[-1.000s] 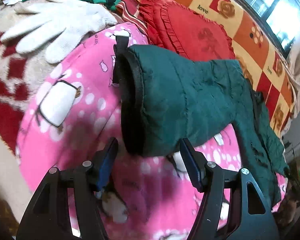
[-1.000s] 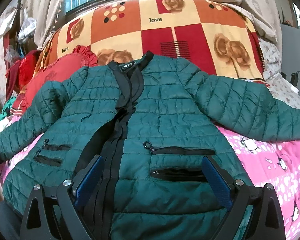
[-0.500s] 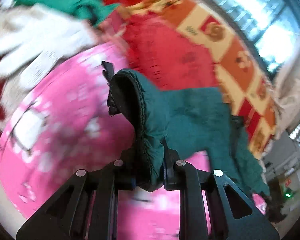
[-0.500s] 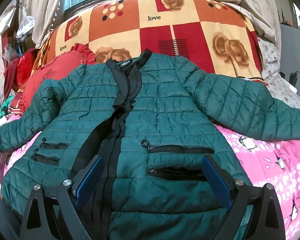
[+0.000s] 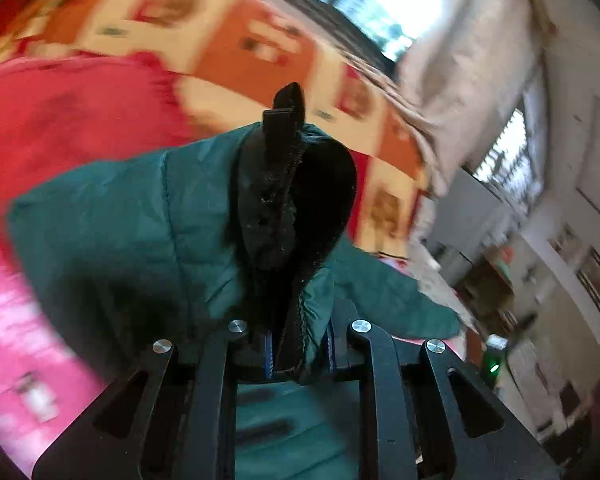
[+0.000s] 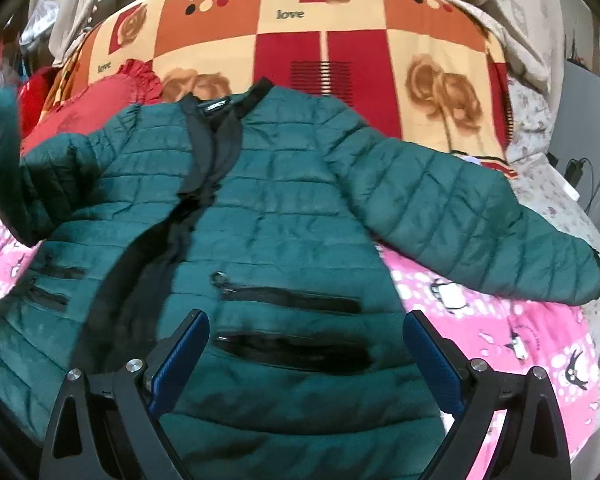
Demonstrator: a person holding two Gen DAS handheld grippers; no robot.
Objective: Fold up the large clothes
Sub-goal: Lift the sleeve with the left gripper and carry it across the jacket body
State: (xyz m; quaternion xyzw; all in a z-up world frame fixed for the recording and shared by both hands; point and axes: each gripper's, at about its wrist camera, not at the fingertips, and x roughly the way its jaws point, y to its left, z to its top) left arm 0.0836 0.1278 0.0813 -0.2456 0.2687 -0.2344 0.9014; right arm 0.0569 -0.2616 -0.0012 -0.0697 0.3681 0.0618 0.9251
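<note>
I saw the jacket [image 6: 284,208] as quilted green cloth with a faint sheen, and its cuff [image 5: 288,208] lined in matt black fabric that looked fuzzy. The pink sheet [image 6: 500,320] and the checked blanket [image 6: 340,40] looked like soft, matt cloth. My grippers' frames were smooth black plastic with shiny metal screws, and the right gripper [image 6: 306,356] had ribbed blue pads [image 6: 432,360].

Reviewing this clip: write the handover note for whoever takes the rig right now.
Left gripper: shut on the cuff of one jacket sleeve, lifted off the bed.
Right gripper: open, empty, above the jacket near its hem and pockets.
Jacket: face up on the pink sheet, collar toward the patterned blanket; other sleeve spread out flat.
Done: one sleeve picked up.
Left: probably fold that sleeve across the front, then the other sleeve, then the body.
</note>
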